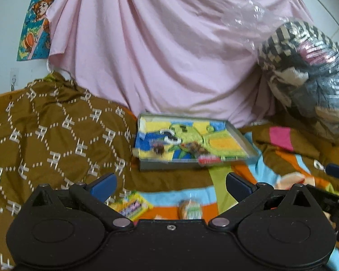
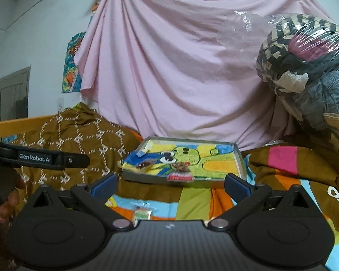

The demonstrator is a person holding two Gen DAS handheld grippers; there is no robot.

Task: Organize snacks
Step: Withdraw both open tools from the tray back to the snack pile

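Observation:
A shallow grey tray (image 1: 167, 166) lined with a bright cartoon towel lies on the bed ahead. It holds two small dark snacks (image 1: 159, 149) and a red packet (image 1: 209, 160) at its front edge. My left gripper (image 1: 170, 185) is open and empty, short of the tray. Below its fingers lie a yellow packet (image 1: 133, 206) and a clear-wrapped snack (image 1: 191, 210). In the right wrist view the tray (image 2: 147, 178) sits just beyond my right gripper (image 2: 170, 186), which is open and empty. A small clear-wrapped snack (image 2: 142, 214) lies on the blanket under it.
A brown patterned cloth (image 1: 52, 131) is heaped to the left of the tray. A pink sheet (image 2: 174, 67) hangs behind it. A plastic-wrapped bundle of clothes (image 2: 305, 67) towers at the right. A hand (image 2: 9, 201) holds the other gripper's body (image 2: 40, 158) at the left.

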